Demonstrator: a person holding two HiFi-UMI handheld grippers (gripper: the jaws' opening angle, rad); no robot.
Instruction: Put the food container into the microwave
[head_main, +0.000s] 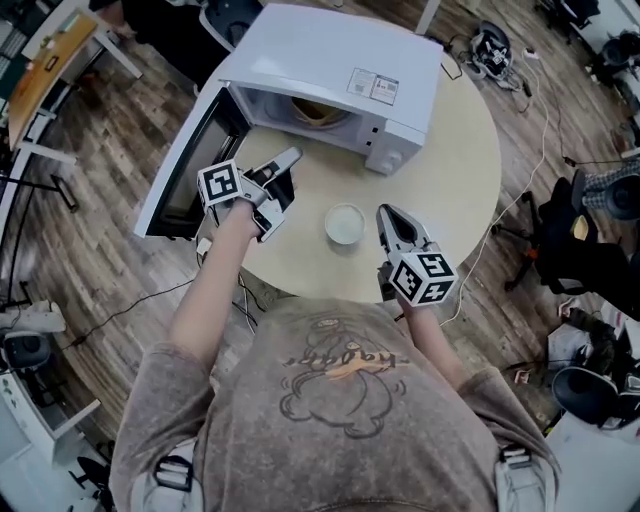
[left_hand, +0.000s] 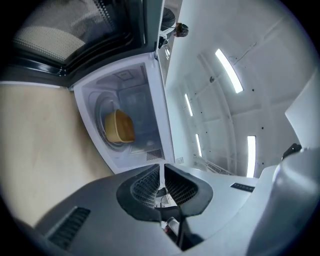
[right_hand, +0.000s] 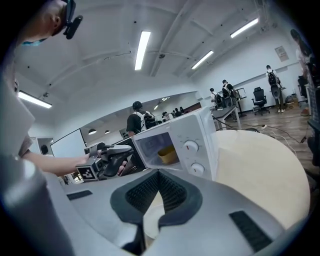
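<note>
Inside microwave (head_main: 330, 70): container (head_main: 318, 112) w/ rim up.

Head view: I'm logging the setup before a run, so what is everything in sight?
Microwave: one, white, far side of table, door open.
Container: one, yellow, inside microwave.
Dish: one, white, round, on table.
Table: one, beige, round.
Chairs: some, dark, floor at right.
Left tongs: grey, shut, empty, by the door.
Right tongs: grey, shut, empty, beside dish.
</note>
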